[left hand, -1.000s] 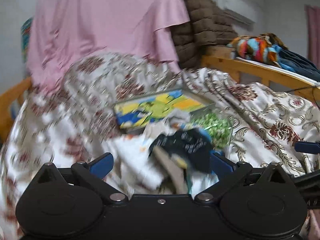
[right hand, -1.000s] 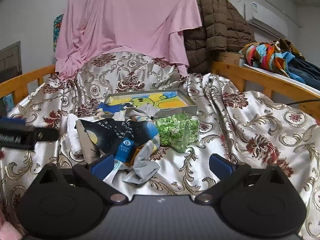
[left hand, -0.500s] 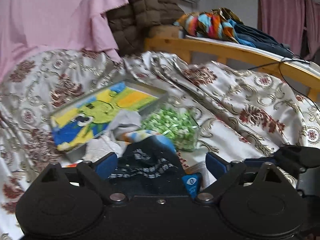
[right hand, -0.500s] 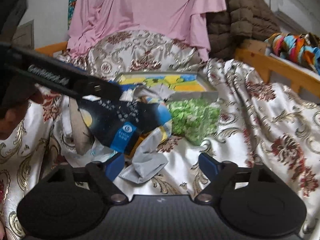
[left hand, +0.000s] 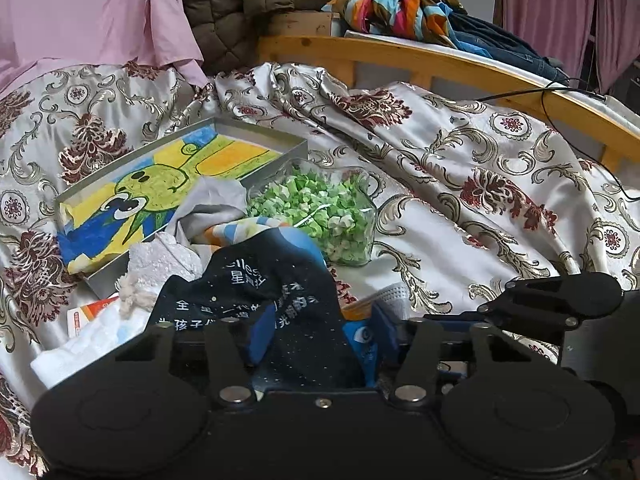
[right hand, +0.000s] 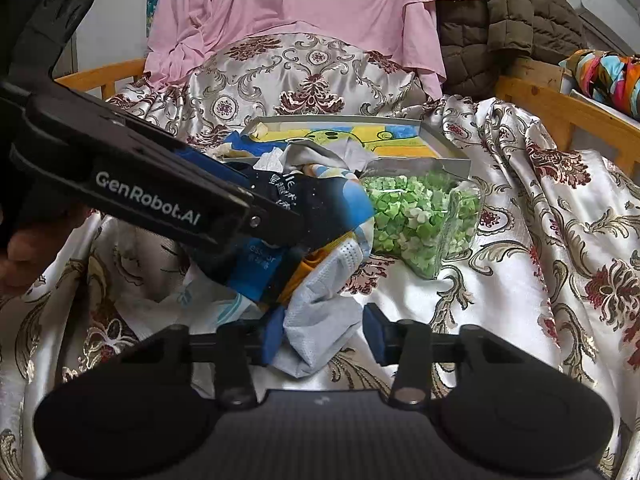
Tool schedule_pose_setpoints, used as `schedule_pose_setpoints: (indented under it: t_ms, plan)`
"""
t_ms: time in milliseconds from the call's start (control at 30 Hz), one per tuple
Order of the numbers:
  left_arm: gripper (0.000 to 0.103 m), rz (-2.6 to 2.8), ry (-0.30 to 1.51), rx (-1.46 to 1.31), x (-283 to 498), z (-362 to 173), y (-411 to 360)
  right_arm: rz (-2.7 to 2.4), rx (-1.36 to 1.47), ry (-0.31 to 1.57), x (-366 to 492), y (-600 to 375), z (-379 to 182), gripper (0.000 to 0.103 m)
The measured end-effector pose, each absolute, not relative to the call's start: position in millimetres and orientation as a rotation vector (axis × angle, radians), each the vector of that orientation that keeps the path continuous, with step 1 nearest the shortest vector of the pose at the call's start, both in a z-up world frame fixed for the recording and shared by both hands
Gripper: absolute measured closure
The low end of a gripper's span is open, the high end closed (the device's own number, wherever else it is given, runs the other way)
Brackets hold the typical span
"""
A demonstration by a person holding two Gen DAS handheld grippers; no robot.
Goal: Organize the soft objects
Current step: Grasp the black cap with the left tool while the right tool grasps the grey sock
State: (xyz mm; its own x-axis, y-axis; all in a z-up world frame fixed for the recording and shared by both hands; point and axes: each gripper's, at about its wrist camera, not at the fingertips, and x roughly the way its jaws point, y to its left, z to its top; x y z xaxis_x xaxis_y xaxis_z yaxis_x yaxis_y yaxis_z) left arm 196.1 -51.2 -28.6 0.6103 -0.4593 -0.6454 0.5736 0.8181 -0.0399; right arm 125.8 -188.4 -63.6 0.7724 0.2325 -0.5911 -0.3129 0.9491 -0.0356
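A heap of soft things lies on the patterned satin bedspread [left hand: 460, 208]. On top is a dark navy cloth with white lettering [left hand: 280, 288]. My left gripper [left hand: 322, 334] straddles it, jaws closing, and the cloth bunches loosely between the blue pads. In the right wrist view the left gripper's fingers [right hand: 224, 208] reach in from the left over that navy cloth [right hand: 316, 200]. My right gripper [right hand: 325, 334] is lower, its jaws closing around a pale blue mesh cloth [right hand: 320, 320] that hangs between the pads. A white towel [left hand: 160, 260] and a grey cloth [left hand: 212, 204] lie in the same heap.
Behind the heap are a shallow tray [left hand: 280, 162] with a cartoon drawing and a clear box of green paper stars [left hand: 320, 208]. A wooden bed rail [left hand: 440, 64], colourful clothes [left hand: 400, 8], a pink sheet [left hand: 100, 12] and a brown quilted jacket [left hand: 248, 8] stand beyond. A hand [right hand: 20, 256] holds the left gripper.
Both grippers dropped onto the heap and their jaws narrowed from wide apart. The left gripper swung across into the right wrist view, over the navy cloth.
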Motion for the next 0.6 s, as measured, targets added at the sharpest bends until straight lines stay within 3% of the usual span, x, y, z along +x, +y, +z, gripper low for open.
schedule_pose_setpoints:
  t_ms: [267,333,433,533,600]
  plan:
    - [0.080,-0.578,0.733,0.161,196.7,-25.0,-49.5,0.289,-0.120,0.620,127.1,-190.3,-63.9,0.078]
    - [0.092,-0.560,0.751,0.115,200.5,-24.0,-43.7,0.283,-0.117,0.612,126.5,-190.5,-62.9,0.080]
    - [0.088,-0.550,0.781,0.031,206.1,-25.1,-33.4,0.275,-0.114,0.602,125.6,-191.7,-61.9,0.084]
    - [0.069,-0.528,0.797,-0.005,210.5,-28.1,-29.6,0.274,-0.112,0.602,126.3,-192.2,-61.5,0.084]
    - [0.062,-0.525,0.808,0.011,212.4,-30.7,-31.8,0.275,-0.112,0.603,126.6,-192.4,-61.6,0.084]
